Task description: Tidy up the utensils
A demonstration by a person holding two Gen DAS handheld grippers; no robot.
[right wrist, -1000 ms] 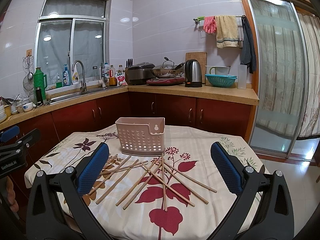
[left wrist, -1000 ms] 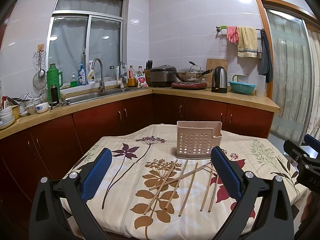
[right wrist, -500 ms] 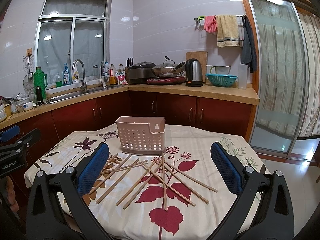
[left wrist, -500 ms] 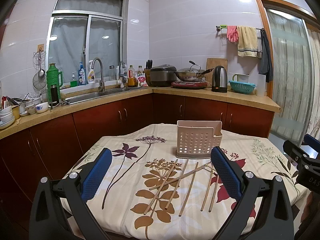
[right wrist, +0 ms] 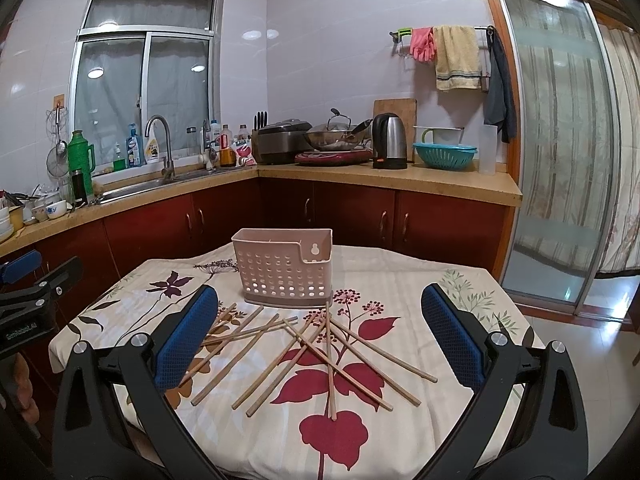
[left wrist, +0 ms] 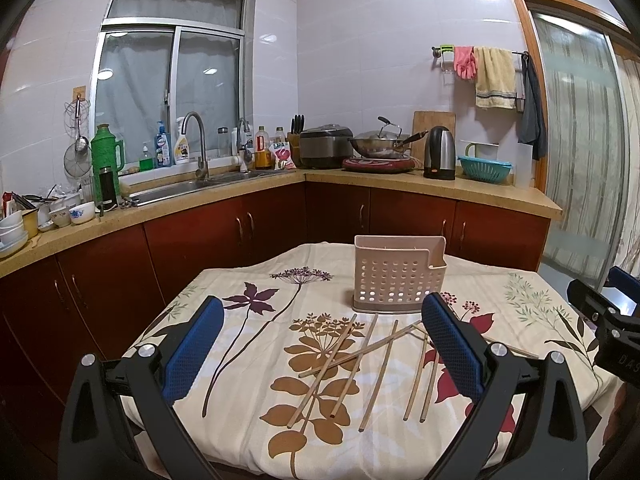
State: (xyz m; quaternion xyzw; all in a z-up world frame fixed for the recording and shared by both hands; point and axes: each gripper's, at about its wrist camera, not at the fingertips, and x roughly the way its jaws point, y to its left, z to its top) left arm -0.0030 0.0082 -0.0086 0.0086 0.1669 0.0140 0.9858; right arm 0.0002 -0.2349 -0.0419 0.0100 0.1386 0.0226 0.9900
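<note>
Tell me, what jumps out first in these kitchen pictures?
A scatter of wooden chopsticks lies crisscrossed on the flowered tablecloth, just in front of an upright perforated pink holder. Two blue-padded tongs frame the scene, the right tongs and left tongs, both wide open and holding nothing.

Chopsticks [left wrist: 420, 354] partly behind left gripper's pad [left wrist: 452, 350]; holder [left wrist: 398, 278] interior unseen.
</note>
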